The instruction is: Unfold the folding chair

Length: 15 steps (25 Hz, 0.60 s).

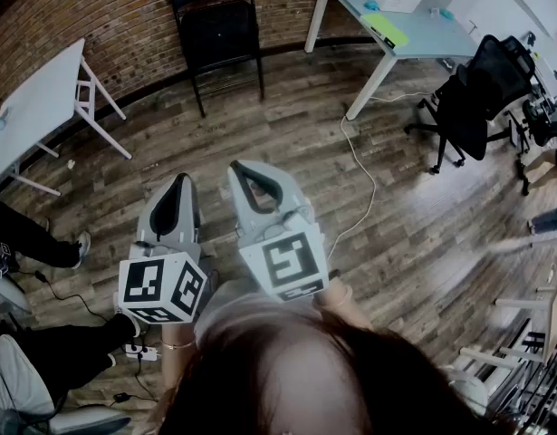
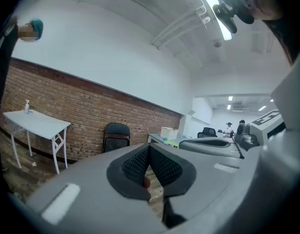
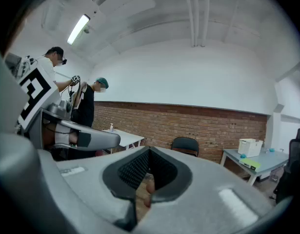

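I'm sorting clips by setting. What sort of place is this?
Probably an office or lab workroom: a black office chair, a white table beside a brick wall, and a black folding chair standing against that wall.

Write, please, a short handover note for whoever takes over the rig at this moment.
Left gripper: jaws shut, nothing between them, held in front of the person.
Right gripper: jaws shut, empty, close beside the left one.
Folding chair: black, against the brick wall, across the wooden floor, far from both grippers. It looks folded flat.
Done: nothing on the chair yet.
Left: approach the chair, grip it, swing the seat open and stand it on its legs.
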Available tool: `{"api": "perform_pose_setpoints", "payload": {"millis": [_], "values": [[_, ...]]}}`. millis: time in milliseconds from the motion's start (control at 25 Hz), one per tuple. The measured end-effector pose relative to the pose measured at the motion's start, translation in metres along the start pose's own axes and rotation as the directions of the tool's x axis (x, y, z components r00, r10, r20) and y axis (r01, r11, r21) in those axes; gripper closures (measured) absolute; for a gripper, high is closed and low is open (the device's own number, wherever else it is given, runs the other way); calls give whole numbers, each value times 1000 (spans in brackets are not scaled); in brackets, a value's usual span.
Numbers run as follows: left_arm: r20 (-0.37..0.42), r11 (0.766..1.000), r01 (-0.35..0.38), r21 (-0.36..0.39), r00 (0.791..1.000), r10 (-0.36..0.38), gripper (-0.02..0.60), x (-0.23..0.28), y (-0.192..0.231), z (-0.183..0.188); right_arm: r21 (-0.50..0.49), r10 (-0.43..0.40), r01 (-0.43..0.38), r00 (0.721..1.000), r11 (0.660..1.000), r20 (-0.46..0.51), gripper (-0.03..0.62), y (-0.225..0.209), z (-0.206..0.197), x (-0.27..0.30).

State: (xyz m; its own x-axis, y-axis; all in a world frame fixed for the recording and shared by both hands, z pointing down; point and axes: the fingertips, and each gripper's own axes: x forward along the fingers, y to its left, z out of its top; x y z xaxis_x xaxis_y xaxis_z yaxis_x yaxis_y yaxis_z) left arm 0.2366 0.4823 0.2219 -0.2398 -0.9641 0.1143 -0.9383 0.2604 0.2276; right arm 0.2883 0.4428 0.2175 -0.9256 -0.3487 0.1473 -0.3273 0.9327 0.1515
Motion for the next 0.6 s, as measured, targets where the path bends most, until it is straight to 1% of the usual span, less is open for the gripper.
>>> {"api": "perform_pose_setpoints", "payload": {"millis": [360,480,600], "values": [[-36,999,-35,-14,999,34,582,23,-2,-9,14,-3,2,999,1000,46,592,-26,-3,4],[-28,999,-44,-27,999,43,582,34,-5,-9,-5,-8,8,999,1000,42,592,-40,-6,6],[-14,999,-50,-22,999,49,581,45,-8,-7,9,0,-1,999,1000,46,592,-54,-13,13]]}}
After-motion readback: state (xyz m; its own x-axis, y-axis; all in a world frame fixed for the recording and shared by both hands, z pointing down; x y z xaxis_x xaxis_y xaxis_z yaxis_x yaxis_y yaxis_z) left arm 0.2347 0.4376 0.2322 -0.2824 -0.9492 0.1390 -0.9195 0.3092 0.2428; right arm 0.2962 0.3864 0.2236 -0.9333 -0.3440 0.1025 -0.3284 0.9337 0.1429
